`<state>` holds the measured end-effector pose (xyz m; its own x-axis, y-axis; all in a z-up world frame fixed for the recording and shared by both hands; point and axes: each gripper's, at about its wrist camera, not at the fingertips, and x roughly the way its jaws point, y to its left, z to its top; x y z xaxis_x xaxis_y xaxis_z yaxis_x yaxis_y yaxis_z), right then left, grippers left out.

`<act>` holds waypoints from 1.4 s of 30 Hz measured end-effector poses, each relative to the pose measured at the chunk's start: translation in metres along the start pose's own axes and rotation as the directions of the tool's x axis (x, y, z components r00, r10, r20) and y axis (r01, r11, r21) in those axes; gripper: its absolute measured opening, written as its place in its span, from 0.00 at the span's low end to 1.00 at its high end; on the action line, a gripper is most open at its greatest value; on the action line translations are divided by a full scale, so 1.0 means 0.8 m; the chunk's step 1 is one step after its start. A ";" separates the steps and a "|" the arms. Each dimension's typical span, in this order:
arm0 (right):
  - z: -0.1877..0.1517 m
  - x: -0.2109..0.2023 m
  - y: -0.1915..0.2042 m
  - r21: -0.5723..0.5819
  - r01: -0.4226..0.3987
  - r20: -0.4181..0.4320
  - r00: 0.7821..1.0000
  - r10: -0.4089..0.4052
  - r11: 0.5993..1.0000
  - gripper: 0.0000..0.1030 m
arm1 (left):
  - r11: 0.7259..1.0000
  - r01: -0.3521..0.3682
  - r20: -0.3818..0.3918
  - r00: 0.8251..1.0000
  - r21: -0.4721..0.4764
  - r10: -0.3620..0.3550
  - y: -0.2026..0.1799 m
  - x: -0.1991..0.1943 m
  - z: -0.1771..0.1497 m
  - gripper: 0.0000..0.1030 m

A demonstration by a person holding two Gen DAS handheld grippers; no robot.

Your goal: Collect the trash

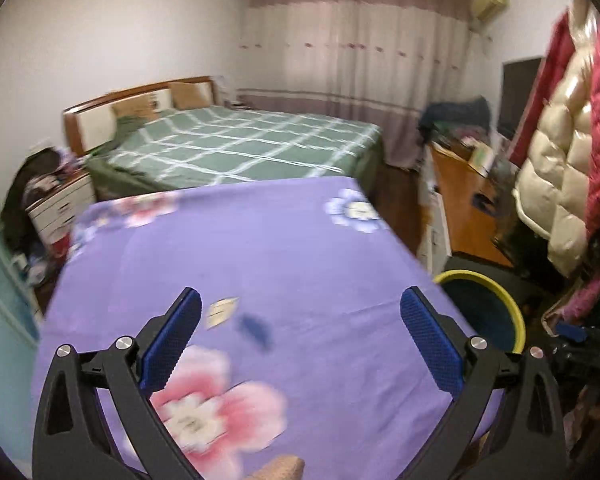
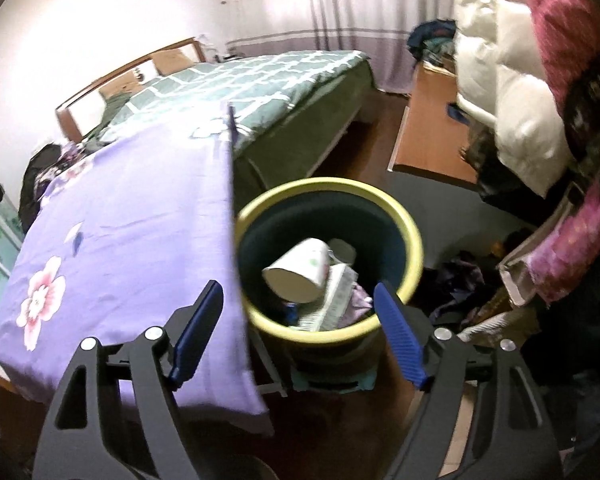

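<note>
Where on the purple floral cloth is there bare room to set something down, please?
The purple cloth is bare between the white flower print and the two scraps, a pale wrapper and a dark piece. The yellow-rimmed bin is crowded with a paper cup.

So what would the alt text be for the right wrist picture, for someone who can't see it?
Open right tongs hover over a yellow-rimmed trash bin holding a white paper cup and crumpled wrappers. A purple floral cloth covers the surface to its left, with a green checked bed behind.
</note>
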<state>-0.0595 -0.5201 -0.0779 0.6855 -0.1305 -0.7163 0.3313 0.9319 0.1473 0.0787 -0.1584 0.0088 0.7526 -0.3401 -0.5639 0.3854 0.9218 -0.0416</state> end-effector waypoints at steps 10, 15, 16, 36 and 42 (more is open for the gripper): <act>0.001 -0.048 0.058 -0.090 0.001 0.096 0.995 0.008 0.996 0.82 | 0.995 -0.064 0.052 0.996 -0.073 0.068 0.078 -0.094 -0.069 0.95; -0.002 -0.077 0.067 -0.102 0.033 0.165 0.986 -0.016 0.994 0.85 | 0.993 -0.071 0.077 0.994 -0.094 0.078 0.089 -0.117 -0.085 0.95; -0.002 -0.081 0.068 -0.103 0.037 0.175 0.984 -0.019 0.994 0.85 | 0.993 -0.071 0.083 0.993 -0.099 0.079 0.089 -0.120 -0.086 0.95; -0.011 -0.101 0.077 -0.114 0.051 0.232 0.972 -0.023 0.992 0.90 | 0.993 -0.067 0.105 0.991 -0.099 0.077 0.070 -0.142 -0.082 0.95; -0.008 -0.099 0.082 -0.122 0.049 0.230 0.973 -0.020 0.991 0.90 | 0.993 -0.066 0.101 0.992 -0.102 0.076 0.073 -0.137 -0.079 0.95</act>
<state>-0.0958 -0.4463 -0.0157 0.8095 -0.2232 -0.5430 0.2828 0.9588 0.0274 -0.0150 -0.0554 0.0157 0.8297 -0.2858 -0.4794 0.2783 0.9564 -0.0886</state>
